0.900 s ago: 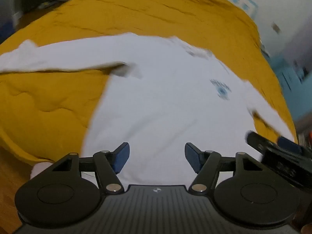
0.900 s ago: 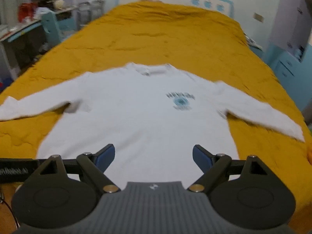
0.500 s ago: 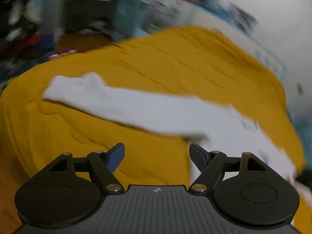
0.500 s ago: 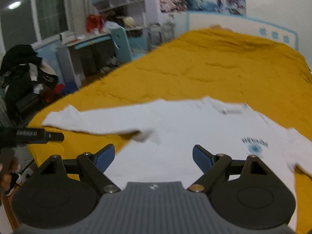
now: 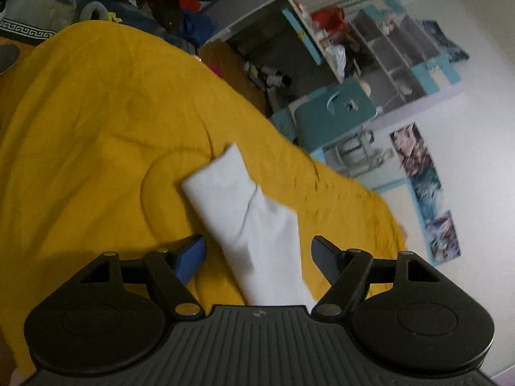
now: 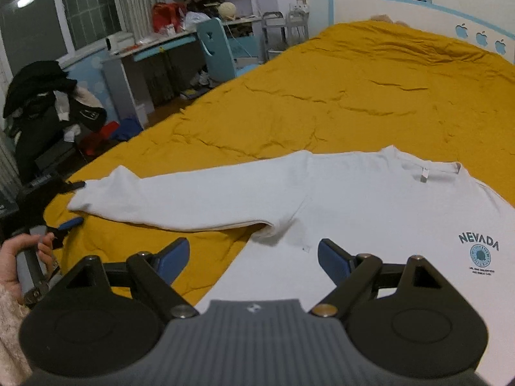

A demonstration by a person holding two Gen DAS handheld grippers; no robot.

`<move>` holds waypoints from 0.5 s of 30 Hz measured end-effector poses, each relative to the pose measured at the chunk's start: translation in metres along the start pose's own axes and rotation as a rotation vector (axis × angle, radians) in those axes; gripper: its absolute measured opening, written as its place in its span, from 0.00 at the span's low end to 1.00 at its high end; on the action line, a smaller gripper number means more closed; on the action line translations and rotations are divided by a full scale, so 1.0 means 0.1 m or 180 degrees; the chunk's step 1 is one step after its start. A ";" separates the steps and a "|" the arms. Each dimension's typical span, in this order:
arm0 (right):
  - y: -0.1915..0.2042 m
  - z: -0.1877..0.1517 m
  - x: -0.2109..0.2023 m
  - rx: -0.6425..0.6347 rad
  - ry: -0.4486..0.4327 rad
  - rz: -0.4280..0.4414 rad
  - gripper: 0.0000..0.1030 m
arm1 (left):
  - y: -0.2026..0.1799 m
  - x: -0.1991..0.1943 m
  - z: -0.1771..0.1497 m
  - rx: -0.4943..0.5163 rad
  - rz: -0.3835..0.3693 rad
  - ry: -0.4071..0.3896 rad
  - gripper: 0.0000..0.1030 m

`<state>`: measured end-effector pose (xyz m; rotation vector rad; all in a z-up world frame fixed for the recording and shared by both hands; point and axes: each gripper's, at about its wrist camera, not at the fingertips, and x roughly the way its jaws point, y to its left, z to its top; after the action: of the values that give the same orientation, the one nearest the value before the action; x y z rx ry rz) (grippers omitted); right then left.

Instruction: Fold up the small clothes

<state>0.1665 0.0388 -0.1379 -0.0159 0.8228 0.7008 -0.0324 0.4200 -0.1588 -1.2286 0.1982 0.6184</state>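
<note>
Your white sweatshirt lies flat and face up on the yellow bed, collar toward the headboard, one sleeve stretched straight out toward the bed's edge. Your left gripper tilts down over that sleeve's cuff, jaws spread wide, the cuff between them but not pinched. Your right gripper angles down near the armpit, jaws fully apart and empty. Only the right wrist view shows the NEVADA print and your left hand on its handle.
</note>
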 end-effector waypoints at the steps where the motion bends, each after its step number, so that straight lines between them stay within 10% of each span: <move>1: 0.02 -0.01 0.04 -0.0039 0.0033 0.0010 0.80 | 0.04 0.06 0.05 -0.0055 -0.0001 -0.0015 0.80; 4: 0.06 -0.06 0.18 -0.0131 0.0228 -0.0004 0.80 | 0.20 0.16 0.08 -0.0234 -0.0055 -0.0017 0.72; 8: 0.06 -0.09 0.27 -0.0134 0.0336 -0.0041 0.80 | 0.26 0.13 0.02 -0.0169 -0.0086 -0.0023 0.06; 15: -0.06 -0.13 0.08 -0.0118 0.0286 -0.0119 0.80 | 0.05 0.04 -0.03 -0.0050 -0.0303 -0.0089 0.07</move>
<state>0.1653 0.0353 -0.1534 -0.0963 0.8932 0.6838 -0.0316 0.4200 -0.1657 -1.2366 0.1109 0.5552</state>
